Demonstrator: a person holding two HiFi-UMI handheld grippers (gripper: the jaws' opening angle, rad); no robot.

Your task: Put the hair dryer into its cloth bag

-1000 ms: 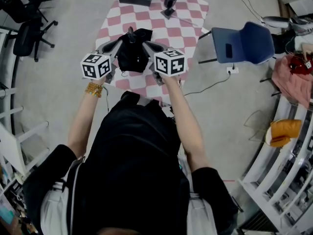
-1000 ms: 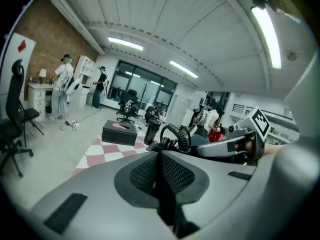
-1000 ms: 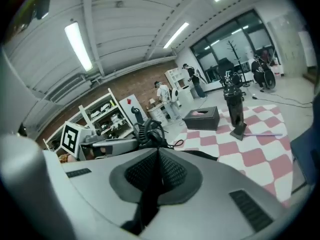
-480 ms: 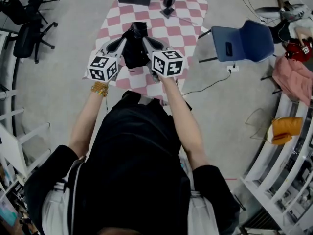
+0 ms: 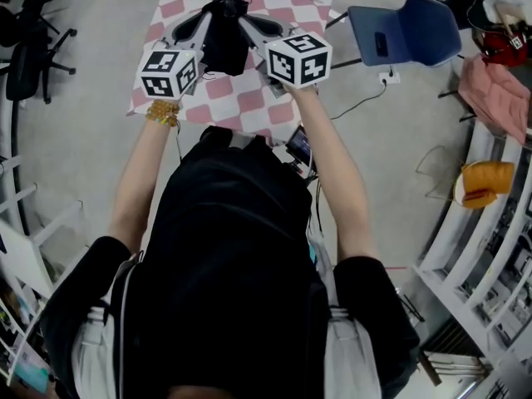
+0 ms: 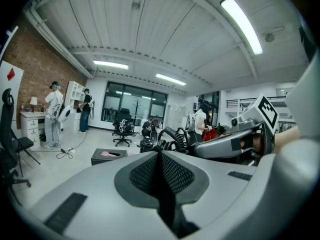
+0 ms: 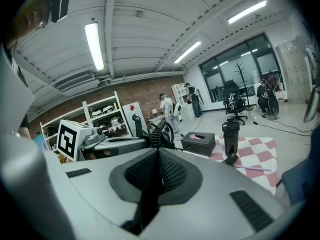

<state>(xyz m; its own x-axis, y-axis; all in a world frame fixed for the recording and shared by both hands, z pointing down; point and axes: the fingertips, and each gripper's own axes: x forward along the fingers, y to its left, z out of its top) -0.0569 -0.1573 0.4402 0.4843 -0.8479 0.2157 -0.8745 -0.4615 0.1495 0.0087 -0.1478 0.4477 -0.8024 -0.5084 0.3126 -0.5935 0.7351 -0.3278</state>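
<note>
- Left gripper [image 5: 208, 17] and right gripper [image 5: 244, 20] — each pinched tight on the black cloth bag [image 5: 226, 50], held over the pink-checked table [image 5: 249, 98].
- Coiled cord [image 6: 172, 136] pokes up between them — blue chair [image 5: 406, 33] beside the table, grey floor [image 5: 83, 148] all round.

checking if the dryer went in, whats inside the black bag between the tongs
A coiled black cord shows at the black bag's top. The cloth covers everything else, so the hair dryer itself cannot be seen.

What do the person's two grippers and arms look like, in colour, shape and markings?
Both the left gripper and the right gripper have smooth light grey shells with dark mesh pads. Each bears a white cube with black square markers. The left wrist wears a gold beaded bracelet; the sleeves are black.
</note>
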